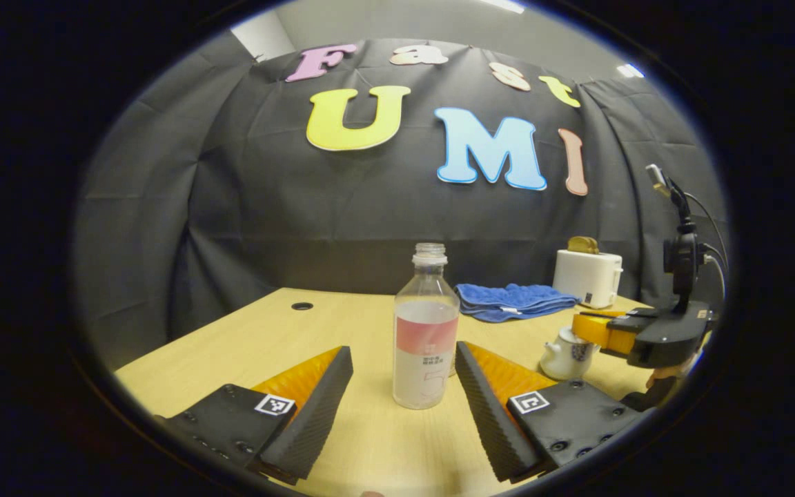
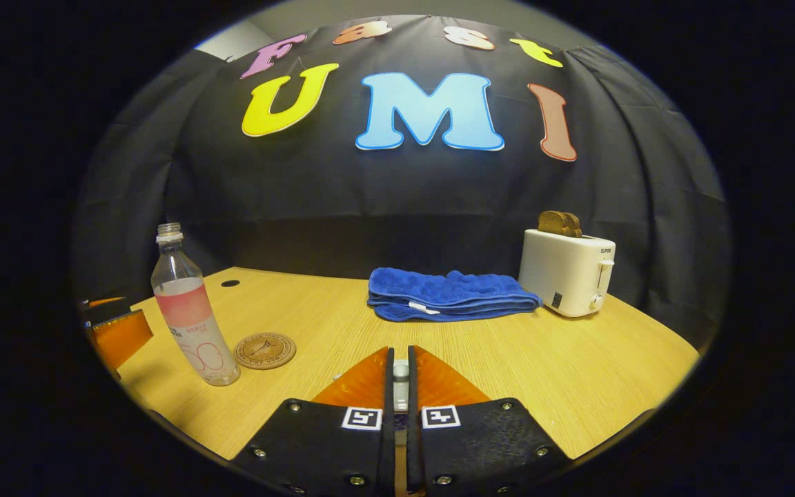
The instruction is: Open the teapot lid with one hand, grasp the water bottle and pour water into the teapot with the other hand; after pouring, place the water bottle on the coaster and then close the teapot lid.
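Left gripper (image 1: 404, 386) gapes around the uncapped water bottle (image 1: 426, 331); right gripper (image 2: 401, 376) pinches the teapot lid (image 2: 401, 373).

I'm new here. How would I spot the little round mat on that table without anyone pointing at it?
Start at the wooden table and find the folded blue towel near the back. Come forward and left to the clear, uncapped water bottle. The coaster lies flat just beside its base: a small brown disc, the only round, flat thing there.
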A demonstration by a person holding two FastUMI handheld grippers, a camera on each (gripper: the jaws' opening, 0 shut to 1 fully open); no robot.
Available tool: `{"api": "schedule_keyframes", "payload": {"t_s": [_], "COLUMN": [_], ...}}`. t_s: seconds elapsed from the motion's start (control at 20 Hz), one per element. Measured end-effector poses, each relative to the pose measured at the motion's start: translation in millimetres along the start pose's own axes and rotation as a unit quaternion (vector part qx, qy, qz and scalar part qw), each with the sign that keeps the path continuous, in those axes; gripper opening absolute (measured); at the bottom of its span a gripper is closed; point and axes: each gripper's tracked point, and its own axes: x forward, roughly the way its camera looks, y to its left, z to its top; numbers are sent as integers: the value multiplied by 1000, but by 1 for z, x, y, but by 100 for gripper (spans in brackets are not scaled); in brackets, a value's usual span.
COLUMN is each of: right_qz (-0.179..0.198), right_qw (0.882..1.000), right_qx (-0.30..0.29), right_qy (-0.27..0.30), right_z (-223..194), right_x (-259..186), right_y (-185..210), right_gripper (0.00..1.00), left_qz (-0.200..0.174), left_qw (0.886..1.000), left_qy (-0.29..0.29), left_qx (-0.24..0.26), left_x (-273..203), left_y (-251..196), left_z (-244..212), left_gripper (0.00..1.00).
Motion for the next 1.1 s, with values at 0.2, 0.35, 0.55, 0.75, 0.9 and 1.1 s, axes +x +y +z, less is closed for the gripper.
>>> {"api": "schedule_keyframes", "payload": {"t_s": [0.2,0.35,0.55,0.75,0.9,1.1], "right_qz": [2,9,13,14,16,16], "right_qw": [1000,999,999,998,997,997], "right_qx": [5,14,27,46,55,59], "right_qy": [-29,-46,-44,-49,-47,-50], "right_z": [16,22,21,24,24,26], "right_x": [-8,-14,-19,-23,-25,-26], "right_y": [-2,-4,-8,-14,-16,-17], "right_gripper": [6,6,6,7,7,7], "left_qz": [-16,-21,-16,-15,-17,-22], "left_qw": [1000,999,999,999,999,998], "left_qy": [12,16,22,31,28,27], "left_qx": [11,19,22,19,28,45], "left_x": [17,31,51,63,67,71], "left_y": [-9,-15,-14,-14,-18,-24], "left_z": [-6,-10,-15,-22,-22,-21], "left_gripper": [100,100,100,100,100,88]}}
